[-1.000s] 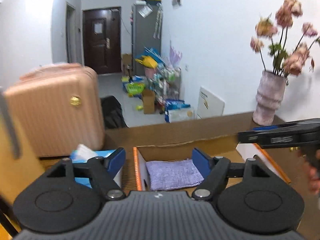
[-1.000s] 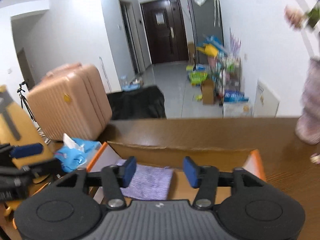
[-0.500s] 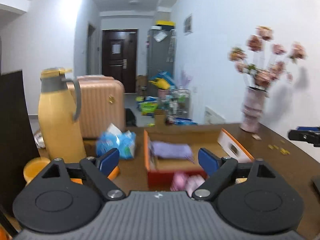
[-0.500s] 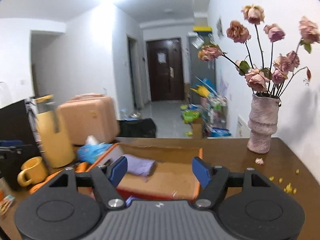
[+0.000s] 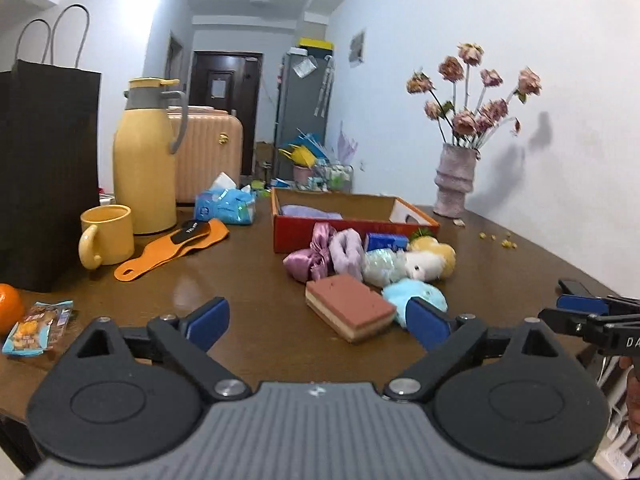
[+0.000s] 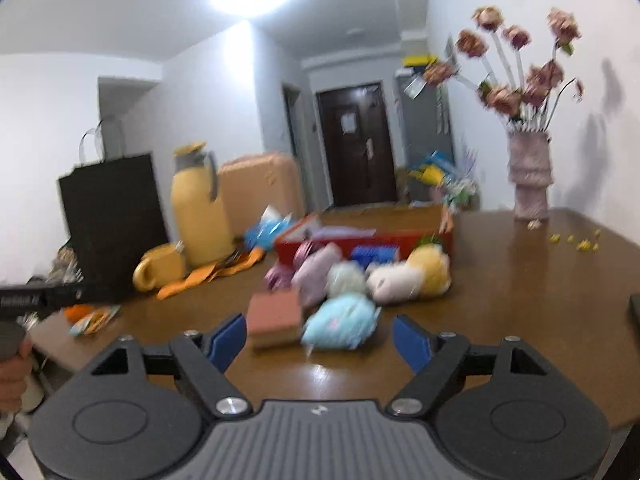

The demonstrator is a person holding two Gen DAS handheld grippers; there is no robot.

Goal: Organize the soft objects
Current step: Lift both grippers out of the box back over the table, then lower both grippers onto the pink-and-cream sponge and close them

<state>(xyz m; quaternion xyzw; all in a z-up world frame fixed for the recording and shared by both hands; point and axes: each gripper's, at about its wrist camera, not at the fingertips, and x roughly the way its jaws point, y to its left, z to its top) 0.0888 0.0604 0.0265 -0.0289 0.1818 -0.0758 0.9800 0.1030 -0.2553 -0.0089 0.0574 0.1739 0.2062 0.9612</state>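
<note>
A red cardboard box (image 5: 304,234) (image 6: 404,240) stands mid-table with a purple cloth (image 5: 310,213) inside. In front of it lies a heap of soft things: a pink satin scrunchie (image 5: 310,258), a lilac scrunchie (image 5: 348,254), a white and yellow plush (image 5: 426,262) (image 6: 404,278), a light blue plush (image 5: 414,294) (image 6: 342,320) and a pink-topped sponge (image 5: 350,310) (image 6: 276,314). My left gripper (image 5: 318,322) and my right gripper (image 6: 318,338) hover near the table's front edge, short of the heap. Both sets of jaws are opening, with nothing between them.
At the left stand a black paper bag (image 5: 46,176), a yellow thermos (image 5: 144,160), a yellow mug (image 5: 106,242), an orange shoe insole (image 5: 176,246), a blue tissue pack (image 5: 226,206), a snack packet (image 5: 36,326) and an orange (image 5: 8,306). A vase of dried flowers (image 5: 456,184) stands at the back right.
Both grippers have pulled back from over the box toward the table's near edge and sunk a little, so the soft heap is now in view. Both jaws have widened.
</note>
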